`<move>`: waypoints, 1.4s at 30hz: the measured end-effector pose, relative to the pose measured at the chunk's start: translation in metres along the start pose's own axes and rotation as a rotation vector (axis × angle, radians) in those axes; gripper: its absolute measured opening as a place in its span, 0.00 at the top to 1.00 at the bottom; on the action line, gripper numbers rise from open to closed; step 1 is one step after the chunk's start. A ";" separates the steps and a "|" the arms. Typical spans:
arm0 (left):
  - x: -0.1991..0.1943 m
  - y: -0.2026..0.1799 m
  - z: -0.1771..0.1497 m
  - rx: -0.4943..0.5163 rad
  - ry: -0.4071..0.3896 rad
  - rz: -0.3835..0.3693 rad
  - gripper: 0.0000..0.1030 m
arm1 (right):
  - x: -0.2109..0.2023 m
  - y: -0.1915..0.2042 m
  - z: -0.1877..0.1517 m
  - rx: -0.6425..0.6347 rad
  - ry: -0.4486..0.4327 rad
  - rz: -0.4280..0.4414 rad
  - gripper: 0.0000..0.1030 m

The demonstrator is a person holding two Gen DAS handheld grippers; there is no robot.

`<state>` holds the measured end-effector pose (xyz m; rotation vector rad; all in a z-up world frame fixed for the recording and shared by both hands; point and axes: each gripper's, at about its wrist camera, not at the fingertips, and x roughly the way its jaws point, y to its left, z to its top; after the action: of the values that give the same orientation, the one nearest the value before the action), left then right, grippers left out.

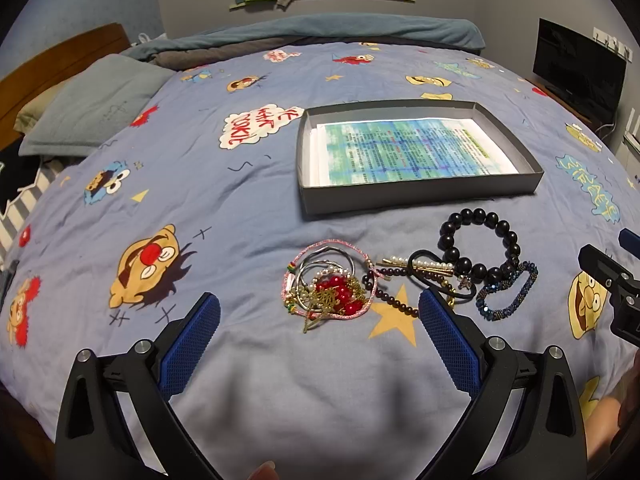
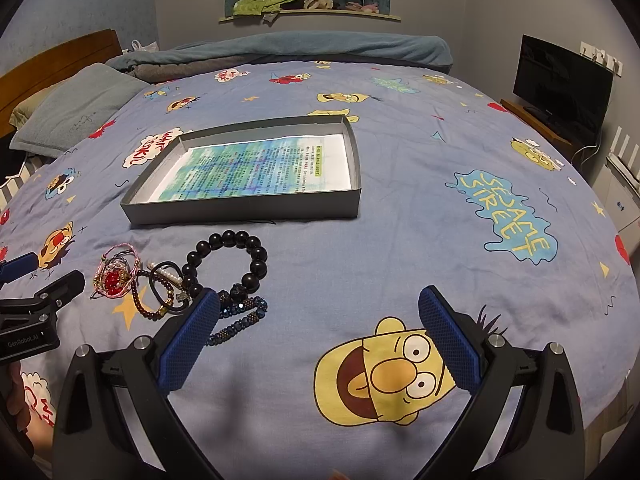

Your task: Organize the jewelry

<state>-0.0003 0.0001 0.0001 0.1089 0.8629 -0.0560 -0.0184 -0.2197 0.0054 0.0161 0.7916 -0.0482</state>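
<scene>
Shallow cardboard box (image 1: 420, 196) on the bedspread (image 1: 240, 200), printed sheet (image 1: 408, 152) inside it, beaded bracelet (image 1: 478, 244) just before the box, tangled bracelet pile (image 1: 328, 288) before it leftward, pillow (image 1: 92, 108) far left, television (image 1: 576, 68) behind right.

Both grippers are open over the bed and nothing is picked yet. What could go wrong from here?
1. The red-bead tangle is knotted with cords and chains; the left gripper may lift several pieces together.
2. The black bead bracelet touches the blue beaded bracelet and the hair tie, so the right gripper could drag neighbours along.
3. The soft duvet may bunch between the fingers.
</scene>
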 end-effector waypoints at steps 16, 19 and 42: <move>0.000 0.000 0.000 -0.002 0.000 -0.001 0.04 | -0.001 0.000 0.000 -0.002 -0.001 0.003 0.05; 0.000 0.000 0.000 -0.001 0.002 -0.002 0.04 | 0.000 0.000 0.000 -0.003 -0.001 0.002 0.05; 0.022 0.008 -0.005 0.070 -0.045 -0.067 0.04 | 0.013 -0.007 -0.006 -0.030 -0.008 0.164 0.05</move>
<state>0.0110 0.0083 -0.0194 0.1440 0.8200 -0.1509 -0.0137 -0.2272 -0.0078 0.0522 0.7805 0.1184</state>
